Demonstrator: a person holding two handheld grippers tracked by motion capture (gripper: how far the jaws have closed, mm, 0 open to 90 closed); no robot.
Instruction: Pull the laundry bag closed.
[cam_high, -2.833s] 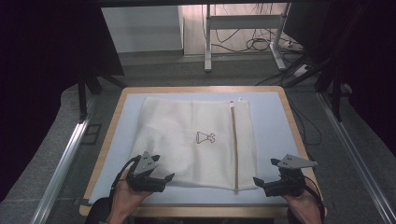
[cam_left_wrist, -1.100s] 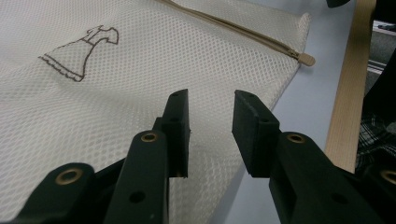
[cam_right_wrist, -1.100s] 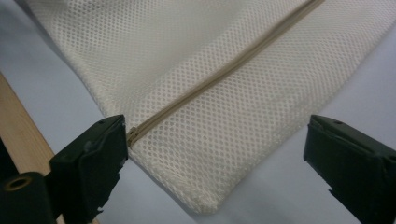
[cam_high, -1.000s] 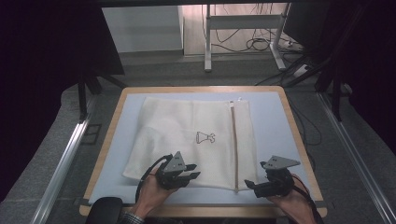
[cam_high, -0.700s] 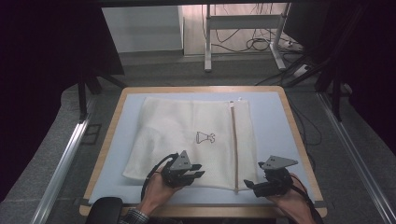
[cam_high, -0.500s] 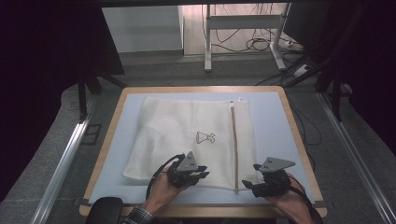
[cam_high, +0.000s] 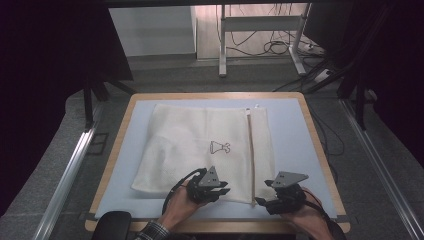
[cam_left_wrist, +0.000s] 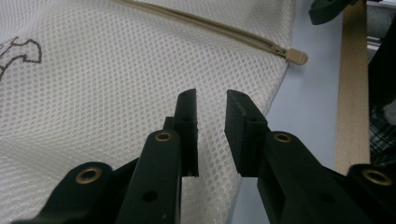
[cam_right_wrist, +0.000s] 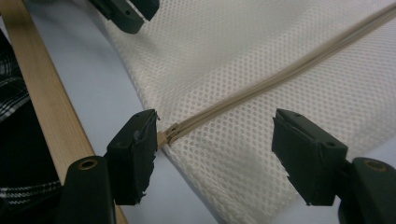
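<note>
Both grippers have slid inward along the bag's (cam_high: 200, 145) near edge. Left gripper (cam_left_wrist: 211, 109), jaws narrow, nothing pinched, over mesh to steady it; right gripper (cam_right_wrist: 215, 144), jaws wide and just closing, straddles the zip pull (cam_right_wrist: 164, 136), ready to grab.

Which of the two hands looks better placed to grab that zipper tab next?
The right gripper: its open jaws straddle the zipper's end, one pad beside the zipper tab. The left gripper hangs over plain mesh of the laundry bag.
</note>
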